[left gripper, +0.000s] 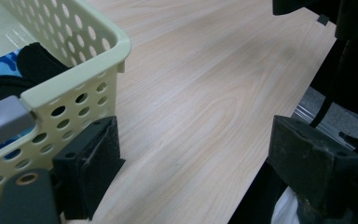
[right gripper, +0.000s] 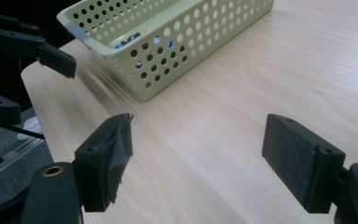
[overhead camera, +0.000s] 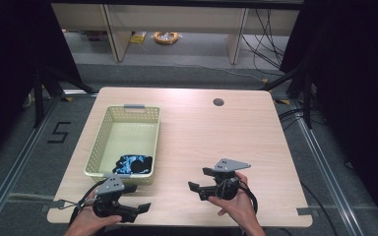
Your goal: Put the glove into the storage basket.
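1. Inside the pale yellow perforated basket, at its near end, lies a blue-and-black cloth.
2. Left gripper beside the basket: jaws apart, empty.
3. Right gripper over the wooden table: jaws apart, empty.

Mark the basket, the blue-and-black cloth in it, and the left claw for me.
basket (overhead camera: 109, 124): high view, left wall.
blue-and-black cloth (overhead camera: 134, 164): high view, middle of the bundle.
left claw (overhead camera: 139, 197): high view, gap between its open jaw tips.
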Demonstrator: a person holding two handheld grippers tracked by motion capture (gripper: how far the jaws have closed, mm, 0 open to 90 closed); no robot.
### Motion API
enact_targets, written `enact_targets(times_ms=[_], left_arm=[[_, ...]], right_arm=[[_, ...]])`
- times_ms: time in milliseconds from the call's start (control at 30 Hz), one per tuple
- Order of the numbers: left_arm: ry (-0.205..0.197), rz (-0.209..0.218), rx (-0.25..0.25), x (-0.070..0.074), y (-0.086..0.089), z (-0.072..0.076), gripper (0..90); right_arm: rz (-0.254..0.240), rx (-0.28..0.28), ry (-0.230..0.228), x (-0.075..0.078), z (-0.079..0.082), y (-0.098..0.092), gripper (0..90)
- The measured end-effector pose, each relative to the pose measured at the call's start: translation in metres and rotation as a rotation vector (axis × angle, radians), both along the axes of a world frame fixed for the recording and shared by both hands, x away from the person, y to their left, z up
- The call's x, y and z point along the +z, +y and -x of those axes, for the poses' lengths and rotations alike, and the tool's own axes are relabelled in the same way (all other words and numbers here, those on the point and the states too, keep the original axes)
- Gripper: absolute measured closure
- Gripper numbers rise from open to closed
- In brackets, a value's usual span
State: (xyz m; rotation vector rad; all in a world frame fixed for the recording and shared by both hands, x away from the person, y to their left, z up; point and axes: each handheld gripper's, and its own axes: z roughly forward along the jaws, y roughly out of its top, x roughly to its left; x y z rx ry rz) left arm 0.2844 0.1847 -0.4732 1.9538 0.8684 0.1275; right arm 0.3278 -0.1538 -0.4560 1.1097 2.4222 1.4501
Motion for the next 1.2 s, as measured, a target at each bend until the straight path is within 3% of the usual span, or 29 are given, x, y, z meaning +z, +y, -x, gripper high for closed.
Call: enact_targets(times_ms=[33, 67, 100, 233, 267, 300, 400, 433, 467, 500, 533, 567, 667, 700, 733, 767, 800, 833, 867, 967, 1067, 1100, 1200], left_arm=[[0.004, 0.009, 0.000, -0.001, 0.000, 0.000, 16.5], [0.000, 0.008, 0.009, -0.002, 0.001, 0.001, 16.5], [0.006, 0.004, 0.001, -0.003, 0.002, 0.002, 16.5], [0.008, 0.013, 0.009, -0.007, 0.003, 0.004, 16.5], [0.010, 0.003, 0.007, -0.007, 0.004, 0.004, 16.5], [-0.001, -0.006, 0.017, -0.008, 0.003, 0.005, 16.5], [-0.003, -0.013, 0.009, -0.011, 0.003, 0.006, 16.5], [-0.001, -0.019, 0.005, -0.011, 0.003, 0.007, 16.5], [-0.003, -0.025, 0.004, -0.013, 0.003, 0.007, 16.4], [0.005, -0.024, -0.002, -0.014, 0.003, 0.008, 16.5], [0.007, -0.031, -0.003, -0.016, 0.002, 0.008, 16.5], [0.023, -0.033, 0.002, -0.018, 0.001, 0.009, 16.4], [0.006, -0.040, -0.008, -0.022, -0.002, 0.011, 16.5], [0.018, -0.058, -0.021, -0.022, -0.002, 0.012, 16.5], [0.005, -0.063, -0.004, -0.025, -0.004, 0.014, 16.5], [0.002, -0.079, -0.033, -0.025, -0.003, 0.014, 16.5], [-0.001, -0.078, -0.023, -0.026, -0.005, 0.015, 16.5], [0.006, -0.081, -0.015, -0.027, -0.005, 0.015, 16.5], [0.012, -0.085, -0.017, -0.028, -0.005, 0.015, 16.4], [-0.008, -0.114, -0.026, -0.030, -0.004, 0.016, 16.3], [0.006, -0.119, -0.013, -0.032, -0.005, 0.019, 16.2], [0.012, -0.104, -0.010, -0.033, -0.007, 0.021, 16.2], [-0.020, -0.171, -0.030, -0.035, -0.009, 0.023, 16.2]], right_arm=[[0.005, 0.013, -0.013, -0.001, -0.001, -0.001, 25.0], [0.007, -0.009, 0.012, -0.001, 0.003, -0.001, 24.8], [0.003, 0.006, -0.011, -0.003, 0.001, -0.002, 24.4], [0.000, 0.007, 0.004, -0.008, 0.005, -0.003, 22.0], [-0.004, 0.001, 0.032, -0.008, 0.008, -0.002, 21.3], [0.007, 0.038, -0.015, -0.011, 0.006, -0.004, 21.2], [0.005, 0.032, 0.000, -0.014, 0.011, -0.003, 19.7], [-0.004, 0.022, 0.027, -0.015, 0.015, -0.002, 19.5], [0.004, 0.036, 0.007, -0.017, 0.014, -0.004, 19.2], [-0.002, 0.027, 0.028, -0.018, 0.017, -0.003, 18.9], [0.011, 0.058, 0.000, -0.020, 0.015, -0.004, 18.8], [0.001, 0.031, 0.027, -0.021, 0.019, -0.003, 18.7], [0.018, 0.035, 0.021, -0.022, 0.023, -0.004, 18.4], [0.010, 0.039, 0.005, -0.023, 0.023, -0.004, 18.4], [0.010, 0.032, 0.020, -0.023, 0.026, -0.004, 18.4], [0.016, 0.039, 0.003, -0.024, 0.026, -0.005, 18.4], [0.029, 0.023, -0.002, -0.024, 0.028, -0.006, 18.4], [0.032, 0.048, -0.013, -0.026, 0.027, -0.007, 18.4], [0.031, 0.038, 0.005, -0.027, 0.030, -0.007, 18.4], [0.059, 0.025, 0.000, -0.031, 0.035, -0.007, 18.0], [0.087, 0.025, 0.016, -0.033, 0.042, -0.007, 17.6], [0.079, 0.039, 0.015, -0.035, 0.043, -0.007, 17.5], [0.089, 0.043, 0.019, -0.037, 0.048, -0.007, 17.4]])
